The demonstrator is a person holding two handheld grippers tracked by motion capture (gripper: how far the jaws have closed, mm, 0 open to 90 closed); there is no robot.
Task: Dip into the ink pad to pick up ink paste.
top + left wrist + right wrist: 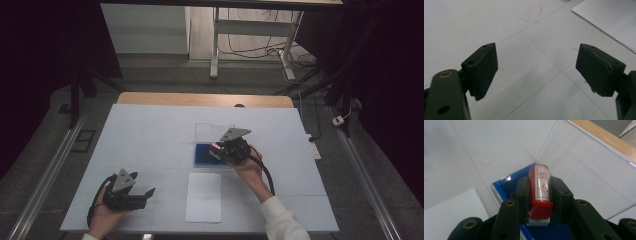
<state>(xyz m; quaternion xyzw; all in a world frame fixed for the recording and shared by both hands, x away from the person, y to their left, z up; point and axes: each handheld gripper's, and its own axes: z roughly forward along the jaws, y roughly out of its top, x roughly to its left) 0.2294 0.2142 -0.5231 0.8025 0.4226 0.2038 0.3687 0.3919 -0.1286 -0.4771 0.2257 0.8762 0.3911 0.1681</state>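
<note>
A red stamp (540, 192) is clamped in the right claw (539, 195), held over a blue ink pad (204, 155) on the counter (150, 135). The left claw (536, 65) rests wide open, holding nothing.

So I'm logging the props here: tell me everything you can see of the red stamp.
The red stamp is a glossy, plastic-looking cylinder with a white label bearing red characters and a rounded red end towards the camera. The right hand-held gripper clamps it by its sides, lying along the jaws, above the open blue ink pad case.
</note>
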